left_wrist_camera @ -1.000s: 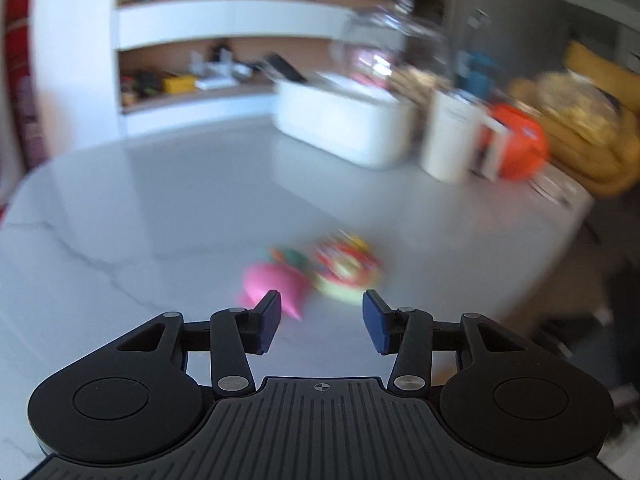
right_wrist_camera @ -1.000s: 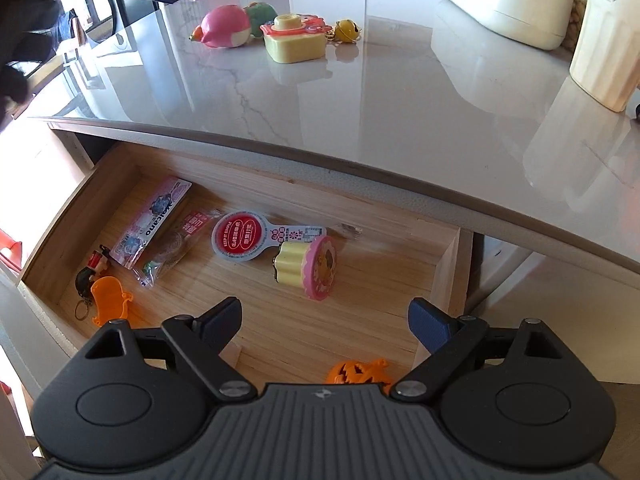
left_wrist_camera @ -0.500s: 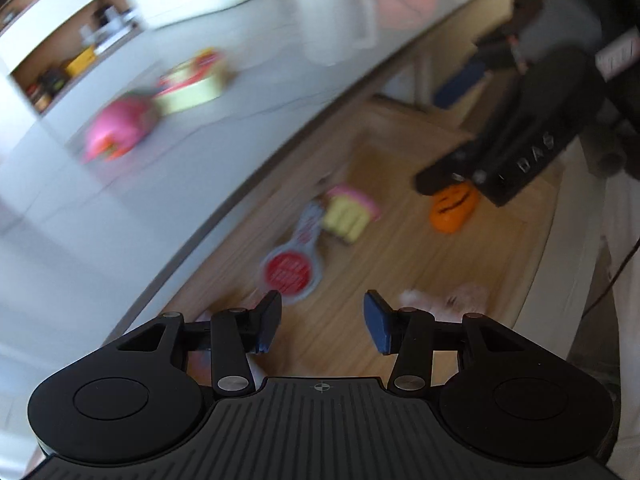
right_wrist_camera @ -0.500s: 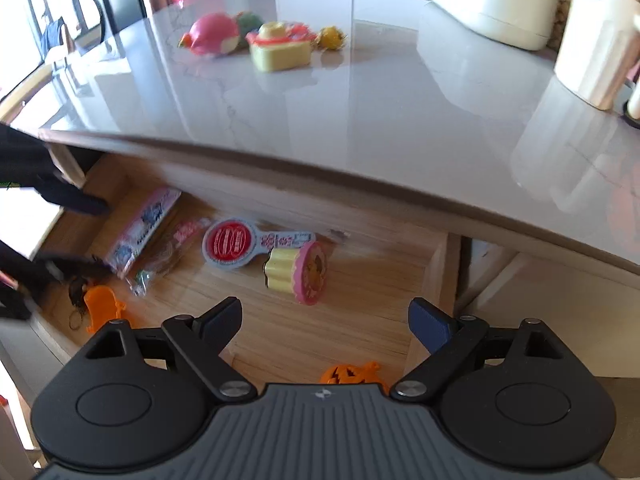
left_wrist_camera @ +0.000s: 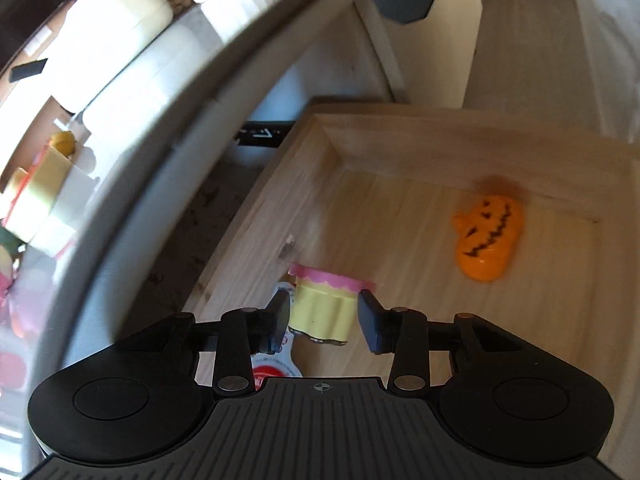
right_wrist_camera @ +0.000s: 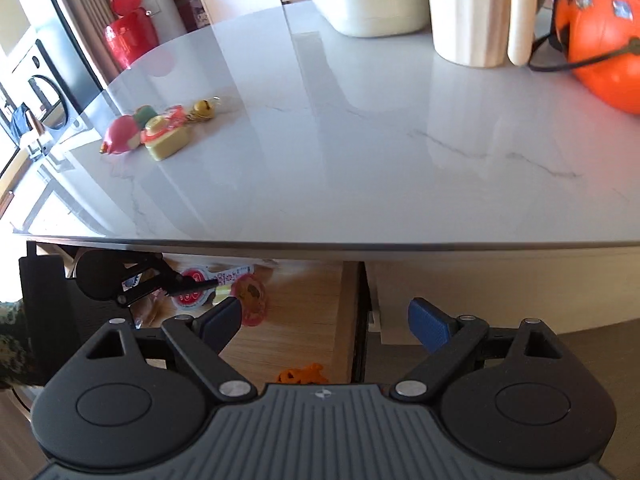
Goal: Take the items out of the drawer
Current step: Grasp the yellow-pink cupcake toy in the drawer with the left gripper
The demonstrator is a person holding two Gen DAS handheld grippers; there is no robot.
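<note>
Two blue-padded fingers of the left gripper (left_wrist_camera: 323,322) straddle the small yellow cake-shaped toy with a pink scalloped top (left_wrist_camera: 325,307), which lies on its side on the floor of the open pale wooden drawer (left_wrist_camera: 400,152), close to the wall under the grey marble tabletop (right_wrist_camera: 360,152). The jaws have just been closing with the toy between them, yet a sliver of gap shows on each side, so they are not yet pinching it. To do this well, I would centre the pads on the ribbed yellow body, below the pink rim, squeeze gently and lift straight up, clear of the table edge. The flat orange pumpkin-faced toy (left_wrist_camera: 488,240) lies further right. The right gripper (right_wrist_camera: 325,322) hangs spread and empty above the drawer's right end.
</note>
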